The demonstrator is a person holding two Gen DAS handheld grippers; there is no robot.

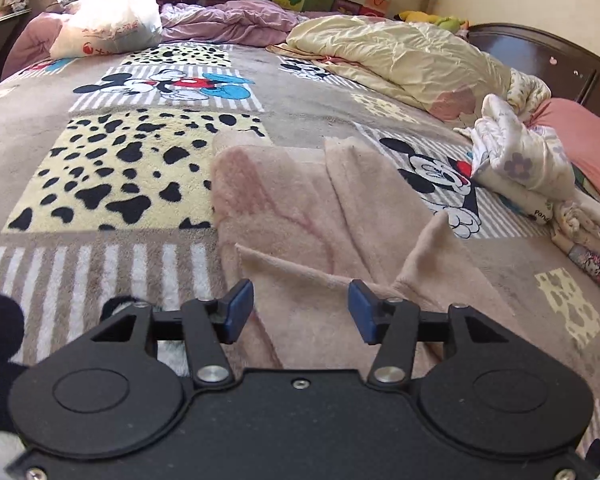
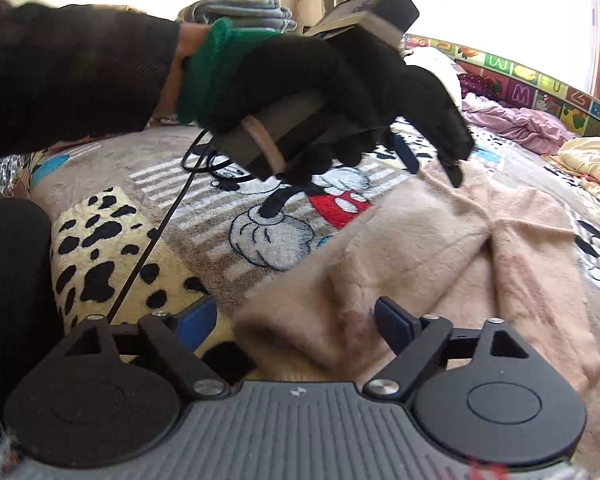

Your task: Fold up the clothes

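A pale pink fleece garment (image 1: 300, 216) lies partly folded on the cartoon-print bed blanket (image 1: 112, 184). My left gripper (image 1: 301, 310) is open just above the garment's near edge, with nothing between its blue pads. In the right wrist view the same garment (image 2: 440, 248) spreads ahead. My right gripper (image 2: 296, 326) is open over a thick folded edge of it. The left gripper (image 2: 432, 160), held by a black-gloved hand, hovers at the garment's far edge.
A cream quilt (image 1: 396, 60), a purple quilt (image 1: 236, 20) and a white plush pillow (image 1: 112, 16) lie at the far side of the bed. Folded floral clothes (image 1: 524, 160) are stacked at the right. A dark wooden headboard (image 1: 548, 52) stands beyond.
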